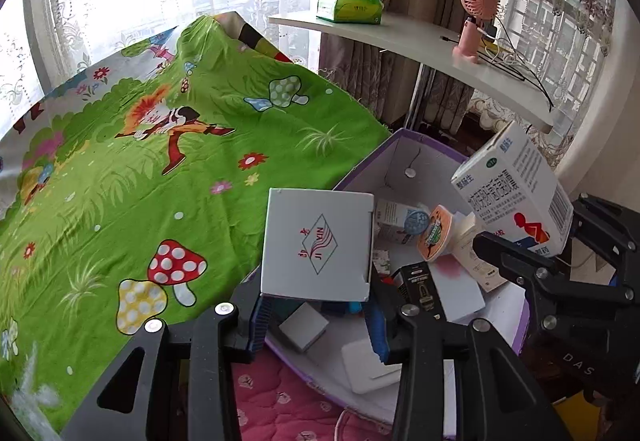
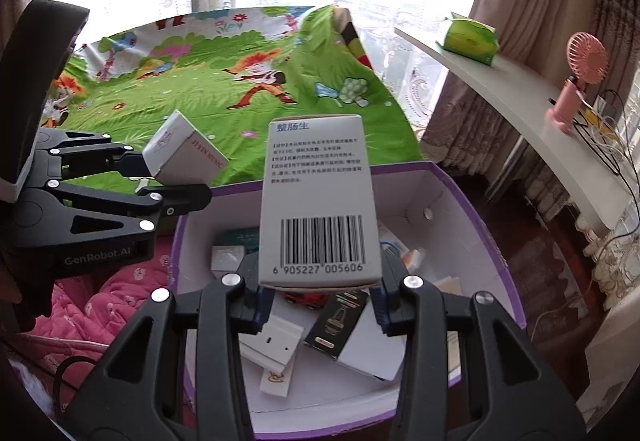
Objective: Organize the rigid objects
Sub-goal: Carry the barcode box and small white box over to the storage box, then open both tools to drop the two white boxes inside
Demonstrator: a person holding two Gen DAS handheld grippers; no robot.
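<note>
- Left gripper (image 1: 318, 315): fingers clamped on the lower edge of the white JI YIN box (image 1: 318, 245). The box stands upright above the near-left rim of the purple storage box (image 1: 362, 169).
- Right gripper (image 2: 318, 301): fingers clamped on the base of the medicine carton (image 2: 318, 201). Its long axis points up and away from the fingers; the barcode end is nearest the fingers.
- Both items hang above the open storage box, which lies directly below and ahead of each gripper. Judgement: the right gripper sits nearer the box centre; lowering either item is a short descent.
- Beyond: the green cartoon-print sheet (image 1: 160, 145).
</note>
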